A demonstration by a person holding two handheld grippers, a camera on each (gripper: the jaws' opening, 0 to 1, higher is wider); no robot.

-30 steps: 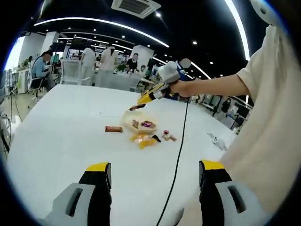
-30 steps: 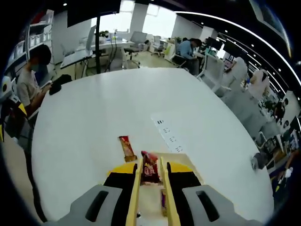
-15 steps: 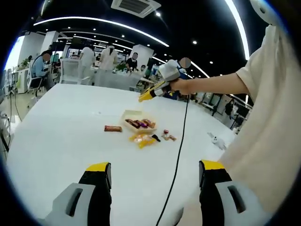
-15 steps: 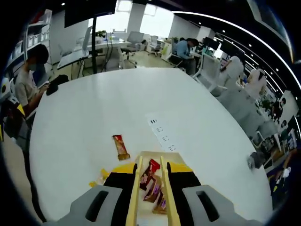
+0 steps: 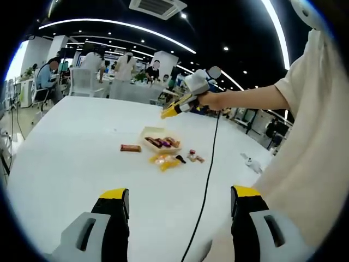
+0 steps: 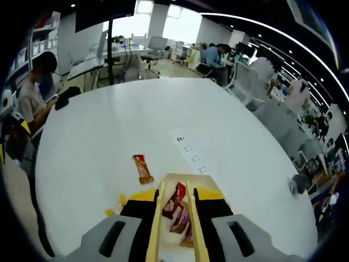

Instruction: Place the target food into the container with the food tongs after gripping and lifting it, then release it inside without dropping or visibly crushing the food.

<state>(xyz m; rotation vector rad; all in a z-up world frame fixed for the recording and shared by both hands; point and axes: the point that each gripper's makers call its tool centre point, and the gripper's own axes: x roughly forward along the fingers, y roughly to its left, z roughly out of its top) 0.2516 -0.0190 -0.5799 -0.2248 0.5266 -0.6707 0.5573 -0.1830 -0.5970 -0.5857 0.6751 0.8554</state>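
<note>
The left hand-held gripper [image 5: 177, 210] hangs above the near part of the white desk [image 5: 71, 158], its two yellow-tipped jaws set wide apart with nothing between them. In the left gripper view the right hand-held gripper [image 5: 170, 111] is held by a hand [image 5: 210, 101] in the air above the pale container [image 5: 158, 141], apart from it, with the yellow tongs projecting from its front; a black cable [image 5: 207, 174] hangs from it down to the desk. The container sits near the middle of the desk and holds several wrapped snacks [image 5: 162, 143]. A red-brown bar [image 5: 131, 148] lies on the desk just left of the container, a yellow packet [image 5: 166, 161] lies just in front of it, and a small red item [image 5: 193, 157] lies to its right. In the right gripper view the two tongs [image 6: 173, 218] run parallel with a narrow gap, and nothing is clamped between them; the container [image 6: 174, 180] lies below them, and the snacks [image 6: 175, 201] inside it show through the gap. The bar [image 6: 143, 168] lies on the desk [image 6: 136, 120] just beyond the container, apart from it.
</note>
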